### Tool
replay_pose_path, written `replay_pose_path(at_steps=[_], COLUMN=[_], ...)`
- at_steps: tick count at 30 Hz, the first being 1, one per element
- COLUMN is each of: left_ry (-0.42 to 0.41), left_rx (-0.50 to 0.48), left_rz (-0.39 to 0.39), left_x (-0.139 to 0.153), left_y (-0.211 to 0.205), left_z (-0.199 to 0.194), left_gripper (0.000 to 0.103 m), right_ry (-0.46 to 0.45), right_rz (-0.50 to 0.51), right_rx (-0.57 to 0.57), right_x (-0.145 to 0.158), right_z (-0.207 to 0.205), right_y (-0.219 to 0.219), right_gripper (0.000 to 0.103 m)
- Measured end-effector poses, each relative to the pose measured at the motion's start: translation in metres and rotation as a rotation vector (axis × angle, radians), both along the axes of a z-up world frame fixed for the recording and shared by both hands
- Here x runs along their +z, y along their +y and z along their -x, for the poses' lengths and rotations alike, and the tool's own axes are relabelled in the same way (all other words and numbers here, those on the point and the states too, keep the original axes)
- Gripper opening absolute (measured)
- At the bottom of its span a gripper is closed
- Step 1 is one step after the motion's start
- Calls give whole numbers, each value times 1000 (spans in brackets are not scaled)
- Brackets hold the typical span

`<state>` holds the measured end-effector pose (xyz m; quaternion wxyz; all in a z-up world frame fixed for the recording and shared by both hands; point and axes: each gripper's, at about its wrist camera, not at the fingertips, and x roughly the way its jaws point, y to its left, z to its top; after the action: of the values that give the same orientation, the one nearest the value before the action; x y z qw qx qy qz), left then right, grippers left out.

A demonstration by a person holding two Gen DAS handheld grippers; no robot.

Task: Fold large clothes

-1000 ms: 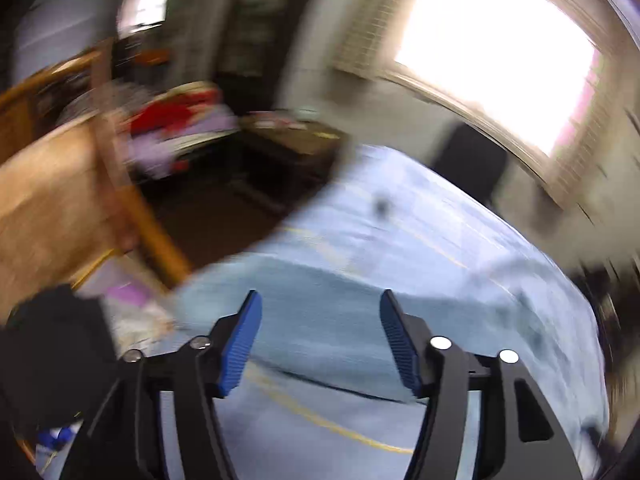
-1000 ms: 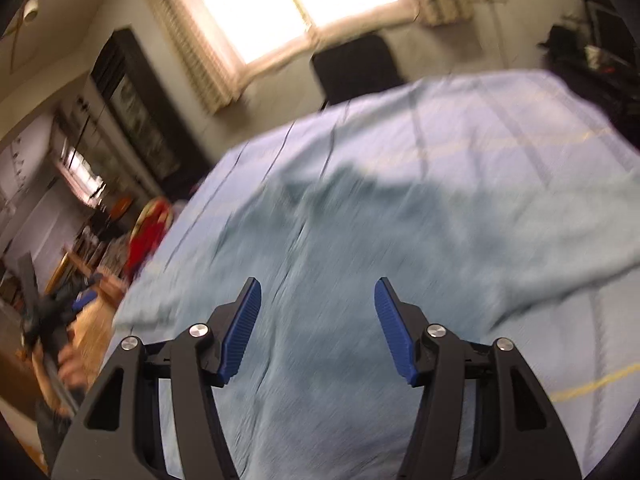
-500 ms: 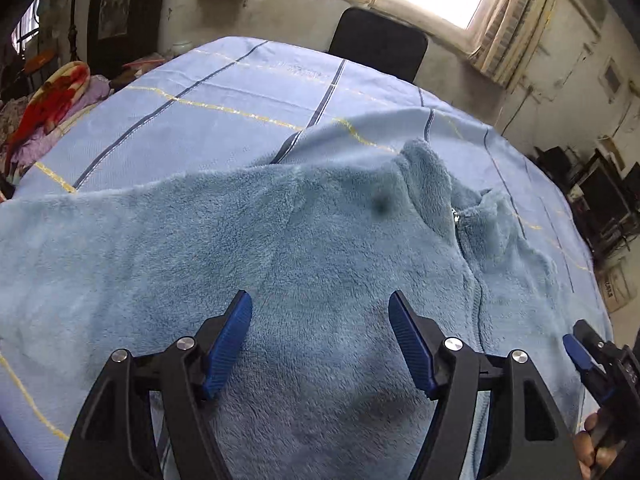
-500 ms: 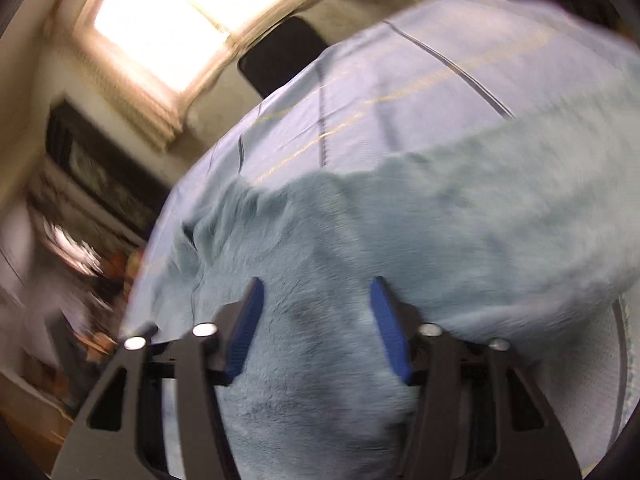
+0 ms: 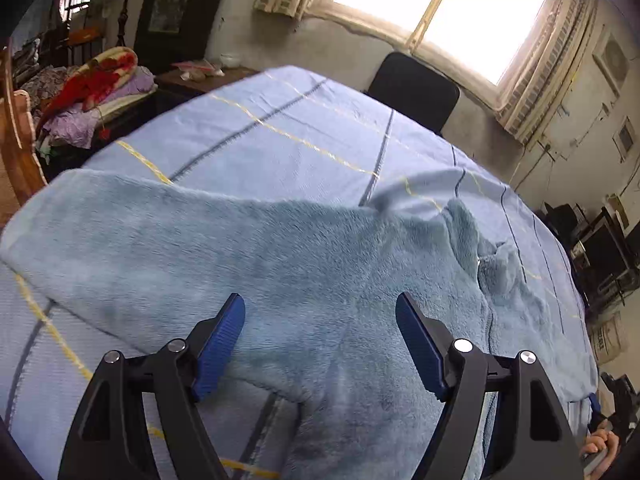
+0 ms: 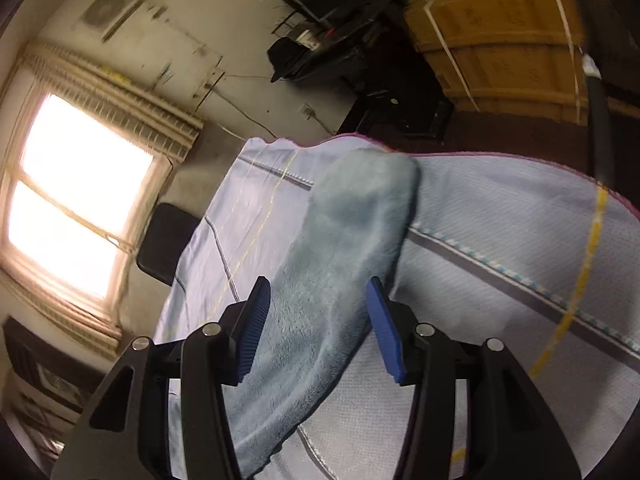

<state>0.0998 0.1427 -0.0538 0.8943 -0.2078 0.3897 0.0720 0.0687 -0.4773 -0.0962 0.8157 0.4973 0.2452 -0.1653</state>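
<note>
Your room: cluttered, lit by daylight from one side.
You face a bright window [image 5: 436, 4] with pale curtains in a stained plaster wall [image 5: 360, 56]; a dark chair [image 5: 414, 90] stands under it. To your left, a bundle of red and purple bedding [image 5: 96, 88]; to your right, a wooden crate [image 6: 504, 36] and dark shelving [image 6: 340, 8].

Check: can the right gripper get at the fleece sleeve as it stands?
Probably yes. The right gripper is open, and the fleece sleeve lies flat on the bedspread straight ahead, running between the fingers. Nothing covers it. Whether the pads already touch the fabric cannot be told.
</note>
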Motion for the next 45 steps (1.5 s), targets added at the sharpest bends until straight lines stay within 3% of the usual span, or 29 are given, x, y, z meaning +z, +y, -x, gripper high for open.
replay_pose_path(at_steps=[2, 6, 12, 16, 18, 20, 23, 32, 45], left_ry=[-7, 26, 16, 9, 73, 139, 143, 94, 101], left_rx=[14, -9, -74, -139, -126, -139, -137, -152, -170], left_rz=[-6, 12, -49, -70, -62, -25, -74, -138, -142], left_x=[3, -4, -2, 1, -7, -16, -14, -24, -26], left_y=[2, -2, -26, -41, -43, -42, -42, -45, -50], left_z=[6, 7, 9, 7, -3, -11, -12, -7, -9], left_gripper=[84, 84, 84, 87, 87, 87, 87, 91, 99], right_ry=[2, 28, 56, 47, 58, 61, 60, -66, -114], right_rz=[-45, -38, -13, 22, 49, 35, 35, 235, 365], right_rx=[11, 32, 14, 24, 28, 42, 43, 221, 465], right_x=[-3, -8, -18, -22, -22, -27, -30, 33, 69], right_z=[1, -7, -8, -15, -20, -24, -27, -37, -46], right_y=[-1, 10, 1, 0, 0, -1, -2, 49, 146], right_gripper=[50, 50, 49, 40, 30, 10, 7, 7, 7])
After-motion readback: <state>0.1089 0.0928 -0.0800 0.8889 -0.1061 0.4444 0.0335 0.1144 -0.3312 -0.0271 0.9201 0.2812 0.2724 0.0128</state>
